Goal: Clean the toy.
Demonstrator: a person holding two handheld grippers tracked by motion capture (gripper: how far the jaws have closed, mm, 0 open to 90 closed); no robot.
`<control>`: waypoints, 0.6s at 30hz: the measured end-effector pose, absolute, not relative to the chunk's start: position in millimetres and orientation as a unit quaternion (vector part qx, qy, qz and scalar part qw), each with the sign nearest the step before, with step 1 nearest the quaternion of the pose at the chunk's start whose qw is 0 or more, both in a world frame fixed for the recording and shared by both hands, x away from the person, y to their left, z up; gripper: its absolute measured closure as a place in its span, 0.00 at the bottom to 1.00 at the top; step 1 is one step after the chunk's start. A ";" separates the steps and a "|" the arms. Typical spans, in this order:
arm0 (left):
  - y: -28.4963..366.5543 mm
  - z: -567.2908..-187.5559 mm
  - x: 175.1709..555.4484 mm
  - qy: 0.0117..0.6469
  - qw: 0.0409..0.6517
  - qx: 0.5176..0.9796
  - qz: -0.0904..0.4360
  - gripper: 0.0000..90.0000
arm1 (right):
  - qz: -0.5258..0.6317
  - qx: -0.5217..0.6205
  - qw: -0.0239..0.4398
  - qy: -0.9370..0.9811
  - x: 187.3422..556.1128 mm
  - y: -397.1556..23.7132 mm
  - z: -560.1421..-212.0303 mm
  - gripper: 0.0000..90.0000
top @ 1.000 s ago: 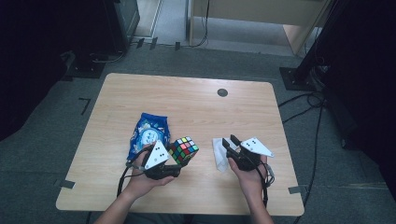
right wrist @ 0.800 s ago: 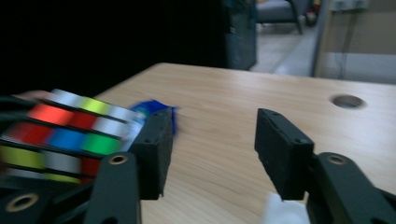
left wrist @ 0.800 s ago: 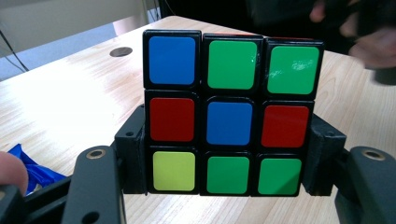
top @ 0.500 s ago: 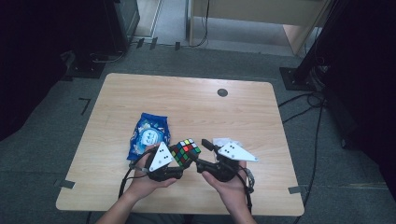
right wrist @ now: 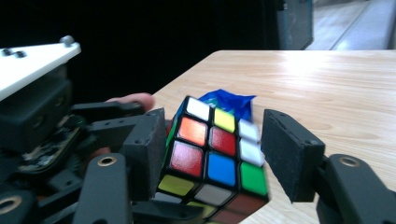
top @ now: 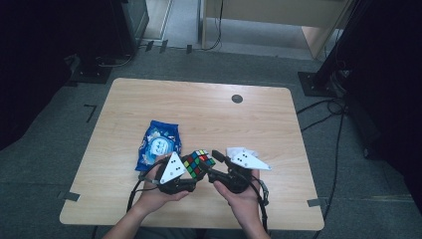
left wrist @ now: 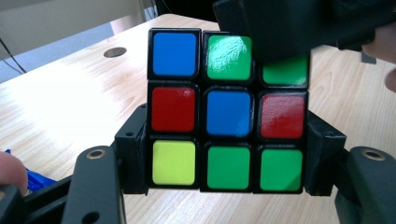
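1. The puzzle cube (top: pixel 198 163) sits near the near edge of the desk (top: pixel 209 114), right between the two hands and lifted off the wood.
2. The left claw (left wrist: pixel 228 156) is pinching the cube by its lower layer; in the left gripper view the black pads press on both side faces.
3. The right claw (right wrist: pixel 210 154) has come in from the right, and its jaws have just been closing a bit. The cube sits between them, but the right pad looks clear of it, with a gap showing, so it's spread around the cube, not gripping.
4. A blue snack bag (top: pixel 159 145) lies flat on the desk just left and far of the cube.
5. Hard to see: the cube's top right corner is covered by the other gripper's black body in the left gripper view, and its bottom is cut off in the right gripper view.
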State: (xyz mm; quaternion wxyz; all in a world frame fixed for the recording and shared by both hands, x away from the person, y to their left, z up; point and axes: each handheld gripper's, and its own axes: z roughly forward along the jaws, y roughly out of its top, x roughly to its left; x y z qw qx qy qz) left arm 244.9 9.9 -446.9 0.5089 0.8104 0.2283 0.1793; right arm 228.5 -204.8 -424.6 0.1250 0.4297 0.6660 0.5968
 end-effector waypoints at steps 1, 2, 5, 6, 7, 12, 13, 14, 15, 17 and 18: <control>9.9 -447.0 245.1 0.228 0.509 0.810 0.179 0.38 | 0.596 0.433 0.132 0.664 229.6 -207.2 -425.5 0.47; 9.9 -447.0 245.1 0.228 0.509 0.811 0.178 0.38 | 0.594 0.436 0.134 0.663 230.1 -208.6 -426.0 0.48; 9.1 -447.3 244.6 0.226 0.506 0.813 0.177 0.38 | 0.590 0.438 0.137 0.664 232.3 -211.6 -429.8 0.49; 9.0 -447.7 244.9 0.226 0.505 0.814 0.177 0.38 | 0.588 0.440 0.137 0.665 232.7 -212.2 -431.2 0.49; 9.0 -447.9 245.2 0.226 0.505 0.814 0.176 0.38 | 0.588 0.441 0.137 0.664 233.6 -212.7 -432.4 0.48; 15.7 -444.7 250.6 0.246 0.514 0.804 0.169 0.38 | 0.593 0.432 0.164 0.659 236.0 -221.9 -431.8 0.47; 20.1 -442.8 253.8 0.257 0.518 0.799 0.164 0.38 | 0.588 0.426 0.179 0.664 237.0 -225.2 -432.8 0.46; 25.2 -441.1 257.1 0.269 0.522 0.793 0.160 0.38 | 0.586 0.421 0.190 0.666 237.8 -228.8 -434.9 0.45; 30.3 -439.4 260.1 0.280 0.524 0.789 0.158 0.38 | 0.585 0.414 0.197 0.669 239.1 -232.9 -438.0 0.45; 39.5 -436.5 265.6 0.294 0.524 0.785 0.152 0.38 | 0.586 0.393 0.199 0.680 241.3 -237.7 -446.2 0.42; 42.8 -435.5 267.2 0.299 0.525 0.782 0.153 0.38 | 0.582 0.376 0.202 0.692 241.6 -237.3 -450.5 0.40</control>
